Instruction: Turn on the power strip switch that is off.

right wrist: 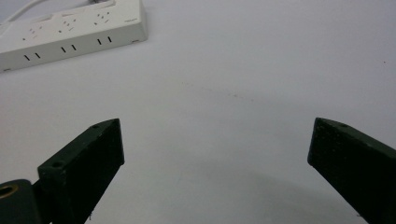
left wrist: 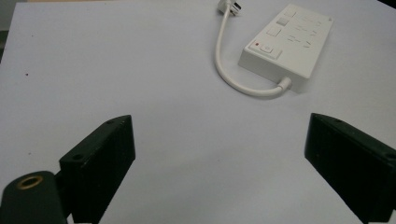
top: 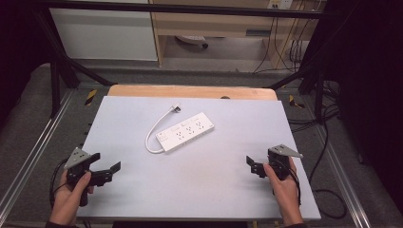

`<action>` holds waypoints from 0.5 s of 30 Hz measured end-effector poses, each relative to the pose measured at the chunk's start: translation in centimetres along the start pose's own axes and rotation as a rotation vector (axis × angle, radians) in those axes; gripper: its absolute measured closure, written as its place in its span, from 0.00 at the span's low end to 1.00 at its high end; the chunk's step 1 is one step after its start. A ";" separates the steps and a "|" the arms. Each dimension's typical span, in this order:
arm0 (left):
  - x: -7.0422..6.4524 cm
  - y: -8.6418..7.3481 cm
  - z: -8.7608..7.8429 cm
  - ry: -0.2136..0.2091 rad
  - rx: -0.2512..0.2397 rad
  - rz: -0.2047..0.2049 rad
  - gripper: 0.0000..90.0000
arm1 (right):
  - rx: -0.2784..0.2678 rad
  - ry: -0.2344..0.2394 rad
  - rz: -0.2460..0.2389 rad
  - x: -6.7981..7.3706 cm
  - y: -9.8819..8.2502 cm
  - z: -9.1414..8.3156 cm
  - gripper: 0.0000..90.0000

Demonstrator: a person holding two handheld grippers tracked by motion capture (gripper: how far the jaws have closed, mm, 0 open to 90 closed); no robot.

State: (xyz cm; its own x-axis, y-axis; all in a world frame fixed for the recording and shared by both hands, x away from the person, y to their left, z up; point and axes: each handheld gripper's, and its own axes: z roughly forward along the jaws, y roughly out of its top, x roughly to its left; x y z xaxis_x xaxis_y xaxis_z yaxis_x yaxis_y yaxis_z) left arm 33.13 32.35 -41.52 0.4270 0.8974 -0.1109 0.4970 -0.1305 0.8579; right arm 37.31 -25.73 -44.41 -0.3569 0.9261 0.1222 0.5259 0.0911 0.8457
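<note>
White power strip [top: 186, 132] lies flat near the middle of the grey table [top: 142, 190], long axis slanted, its far end up and to the right. Its short white cord [top: 154, 130] loops out from the near-left end, curves round on the left and ends in a plug [top: 176, 108] lying on the table just beyond the strip. In the left gripper view a switch with a small red mark shows on the strip's cord end.

Left gripper [top: 108, 167] at the near left of the table, held in a hand [top: 71, 194], pointing right toward the middle. Jaws spread wide, nothing between them; bare table ahead in its own view [left wrist: 219, 154].

Right gripper [top: 252, 164] at the near right, held in the other hand [top: 285, 190], pointing left. Jaws likewise wide apart and empty [right wrist: 215, 158].

Both grippers well apart from the strip, one on either side of it, nearer the person. Neither touches strip or cord.
</note>
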 end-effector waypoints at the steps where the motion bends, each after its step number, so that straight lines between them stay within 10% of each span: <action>1: 0.0 0.0 0.0 -0.002 0.002 -0.002 0.10 | -0.001 0.003 -0.001 0.0 0.0 0.0 0.04; 15: -0.1 -0.1 0.2 0.000 0.018 0.007 0.09 | -0.023 0.028 -0.027 0.5 0.3 -0.2 0.06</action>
State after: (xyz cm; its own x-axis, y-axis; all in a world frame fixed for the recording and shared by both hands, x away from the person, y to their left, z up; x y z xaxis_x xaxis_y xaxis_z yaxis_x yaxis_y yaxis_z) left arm 33.15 32.19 -41.72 0.4305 0.8964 -0.1053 0.5077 -0.1440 0.8494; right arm 37.14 -25.37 -43.95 -0.3925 0.9128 0.1130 0.4979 0.1076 0.8605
